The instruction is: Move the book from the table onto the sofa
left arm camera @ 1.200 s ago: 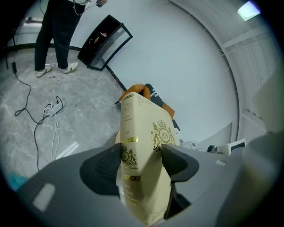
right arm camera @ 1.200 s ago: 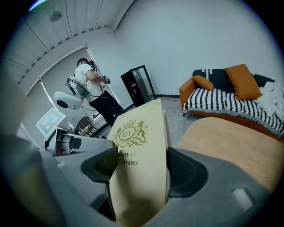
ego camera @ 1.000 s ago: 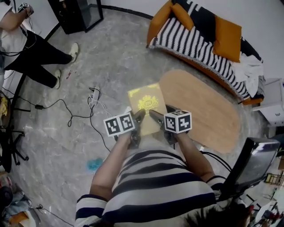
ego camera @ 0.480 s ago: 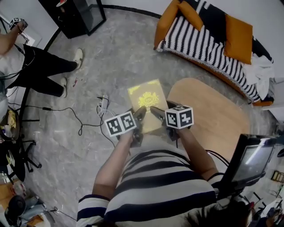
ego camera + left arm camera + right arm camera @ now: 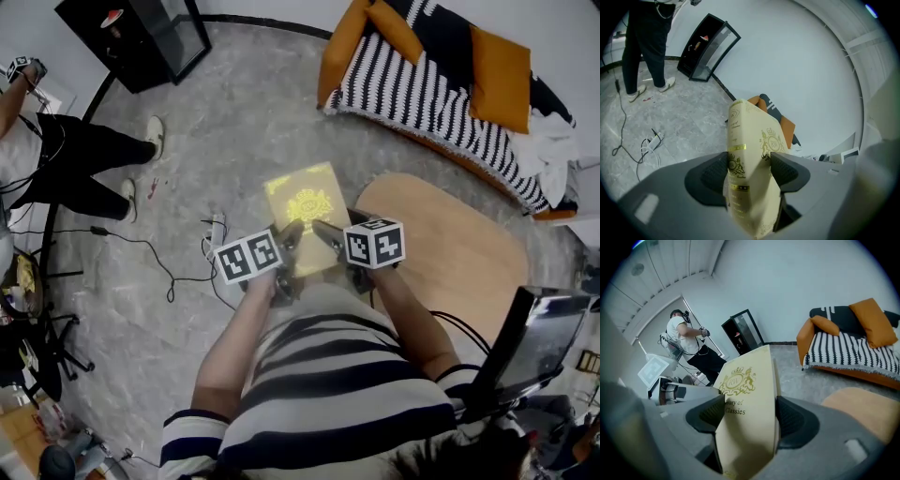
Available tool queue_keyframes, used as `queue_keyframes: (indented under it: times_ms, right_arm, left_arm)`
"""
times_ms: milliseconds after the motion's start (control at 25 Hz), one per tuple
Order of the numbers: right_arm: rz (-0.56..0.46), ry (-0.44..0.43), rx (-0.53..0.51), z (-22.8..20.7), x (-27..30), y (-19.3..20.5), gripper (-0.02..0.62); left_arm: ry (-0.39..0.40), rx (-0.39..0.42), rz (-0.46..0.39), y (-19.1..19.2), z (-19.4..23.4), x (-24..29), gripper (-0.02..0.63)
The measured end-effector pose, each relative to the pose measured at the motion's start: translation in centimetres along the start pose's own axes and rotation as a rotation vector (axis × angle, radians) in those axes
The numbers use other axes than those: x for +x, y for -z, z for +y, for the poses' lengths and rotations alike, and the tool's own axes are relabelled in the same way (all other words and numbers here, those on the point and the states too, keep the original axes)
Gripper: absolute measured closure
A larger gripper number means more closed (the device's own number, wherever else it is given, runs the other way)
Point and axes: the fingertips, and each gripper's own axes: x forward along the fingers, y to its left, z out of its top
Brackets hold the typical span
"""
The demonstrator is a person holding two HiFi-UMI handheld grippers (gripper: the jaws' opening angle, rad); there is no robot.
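Bystander [image 5: 70, 164] and black cabinet [image 5: 141, 37] at upper left, away from sofa side. Left gripper [image 5: 289, 236]: jaws parted by book's thickness, pads pressing near-left edge of cream gilt-crested book [image 5: 305, 202]. Book at frame centre, in air over grey floor, off desk. Right gripper [image 5: 325, 232]: jaws likewise clamped on near-right edge; two grips probably keep heavy book level. Oval wooden desk [image 5: 459, 253] right of centre. Striped sofa [image 5: 422, 89] upper right, well apart from book.

black-and-white striped short-sleeved shirt [image 5: 328, 394], with marker cubes [image 5: 249, 260] [image 5: 375, 244] on left claw [image 5: 289, 236] and right claw [image 5: 328, 234].
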Motion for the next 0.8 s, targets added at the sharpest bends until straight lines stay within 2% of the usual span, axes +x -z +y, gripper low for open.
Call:
queue_keyframes:
  times_ms: [120, 480, 800]
  right_arm:
    - [-0.014, 0.017, 0.012, -0.6, -0.1, -1.3, 0.253]
    - [-0.093, 0.086, 0.113, -3.3, 0.0, -4.3, 0.256]
    - [-0.177, 0.186, 0.214, -7.8, 0.0, -8.6, 0.256]
  left_arm:
    - [0.015, 0.007, 0.02, -1.1, -0.7, 0.7, 0.313]
    - [0.062, 0.099, 0.111, -4.5, -2.6, 4.2, 0.313]
    - [0.133, 0.212, 0.207, -8.6, -5.5, 9.6, 0.313]
